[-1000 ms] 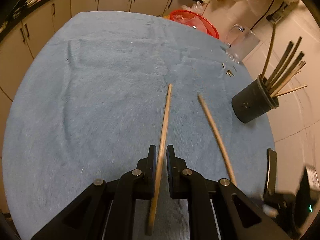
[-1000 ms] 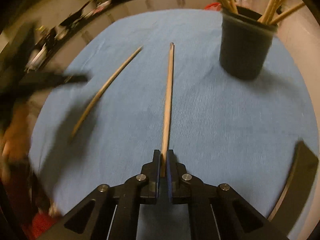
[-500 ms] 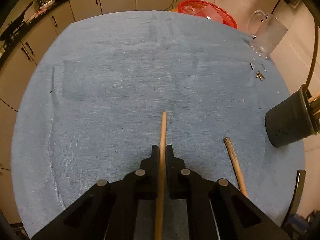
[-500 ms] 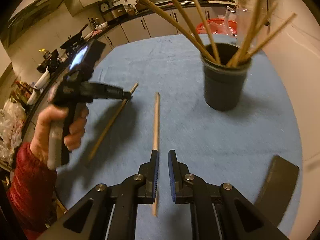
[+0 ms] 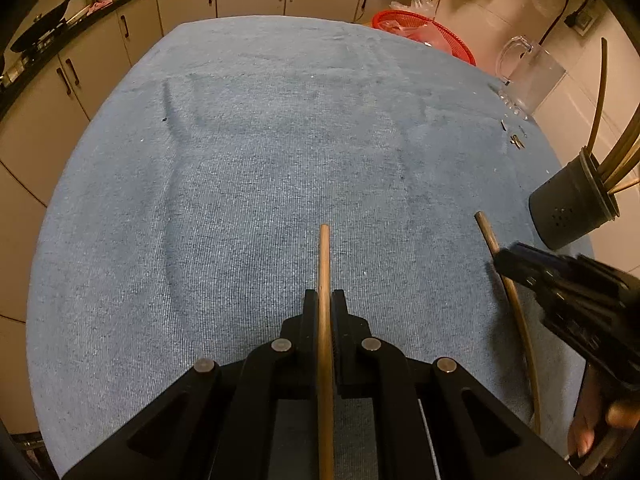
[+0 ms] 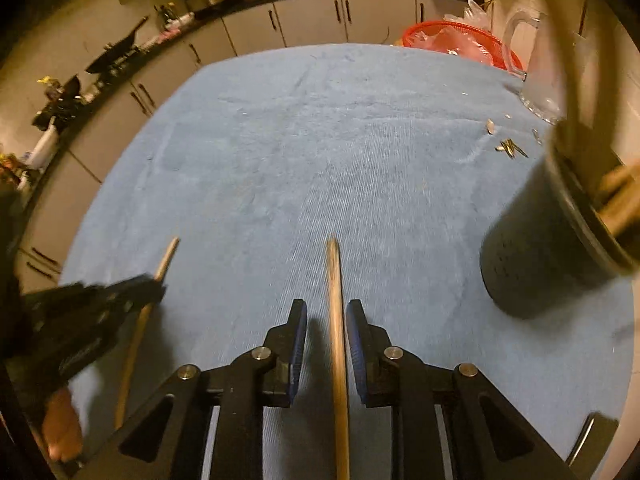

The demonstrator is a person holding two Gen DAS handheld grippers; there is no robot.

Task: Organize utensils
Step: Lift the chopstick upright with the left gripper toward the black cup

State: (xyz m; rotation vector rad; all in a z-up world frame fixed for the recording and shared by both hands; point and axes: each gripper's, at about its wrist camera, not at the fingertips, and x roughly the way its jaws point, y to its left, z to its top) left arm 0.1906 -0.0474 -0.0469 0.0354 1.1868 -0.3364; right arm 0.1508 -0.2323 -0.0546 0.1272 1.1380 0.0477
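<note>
Wooden chopsticks are the whole deal here. One long pale wooden chopstick (image 5: 325, 320) is pinched tight in the left gripper (image 5: 325, 300), sticking out forward over the blue towel-covered desk (image 5: 240, 160). The right gripper (image 6: 327, 320) has its blue-padded jaws spread apart around a second wooden chopstick (image 6: 335, 300) without touching it, so nothing's held on that side yet, and I can't tell if that stick is lying flat on the cloth.

What could go wrong: the dark round plastic utensil cup (image 6: 532, 256) is already stuffed with sticks leaning every which way, so poking another one in could snag on them or tip the cup. The right jaws closing off-centre could also roll that stick away on the fuzzy cloth.

Other stuff around: a red mesh basket (image 5: 424, 34) and a clear glass pitcher (image 5: 528, 76) at the far edge, plus tiny metal bits (image 6: 510, 148) near the cup. None of it really blocks the way.
</note>
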